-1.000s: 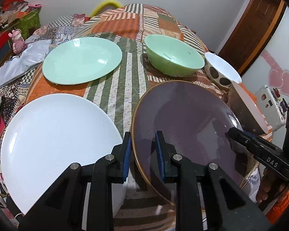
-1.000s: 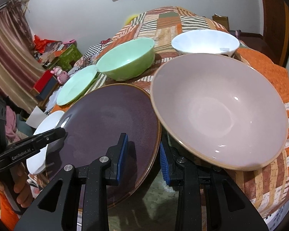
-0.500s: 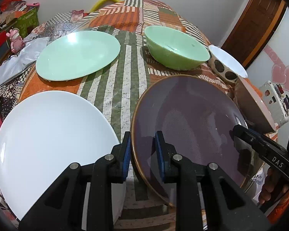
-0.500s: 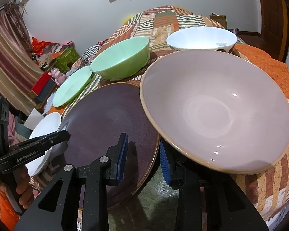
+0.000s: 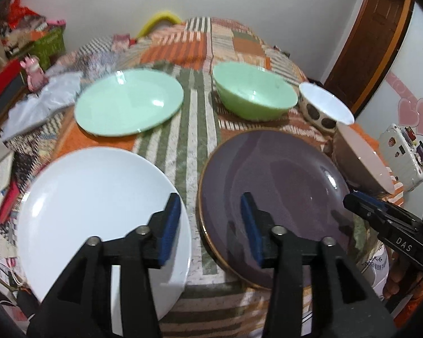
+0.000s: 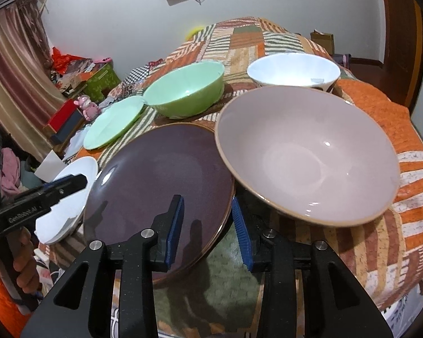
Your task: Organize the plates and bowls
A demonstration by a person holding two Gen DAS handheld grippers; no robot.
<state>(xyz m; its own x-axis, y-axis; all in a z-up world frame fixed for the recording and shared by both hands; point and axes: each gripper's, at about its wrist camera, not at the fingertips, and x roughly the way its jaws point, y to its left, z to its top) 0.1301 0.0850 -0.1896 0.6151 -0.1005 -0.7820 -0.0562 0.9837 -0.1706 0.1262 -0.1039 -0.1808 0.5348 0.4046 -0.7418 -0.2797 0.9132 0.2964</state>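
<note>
A dark purple plate point(image 5: 273, 186) point(image 6: 160, 174) lies on the striped quilt between a white plate point(image 5: 98, 202) and a pale pink bowl point(image 6: 304, 152). My left gripper point(image 5: 210, 225) straddles the purple plate's left rim; its jaws are opening and the pads stand clear of the rim. My right gripper point(image 6: 208, 228) is at the plate's right rim, which sits between its pads; its jaws are opening slightly. Farther back are a mint green plate point(image 5: 129, 107), a green bowl point(image 5: 253, 93) and a white spotted bowl point(image 5: 324, 107).
The dishes lie on a bed with a patchwork quilt point(image 5: 197, 129). Boxes, cloth and a pink toy point(image 5: 33, 70) crowd its left side. A wooden door point(image 5: 375, 42) and a white case point(image 5: 403, 157) stand on the right. A hand point(image 6: 25, 262) holds the left gripper's handle.
My left gripper's jaws have parted from the purple plate's left rim, and the left view has risen and drawn back a little. The right gripper has stayed nearly in place.
</note>
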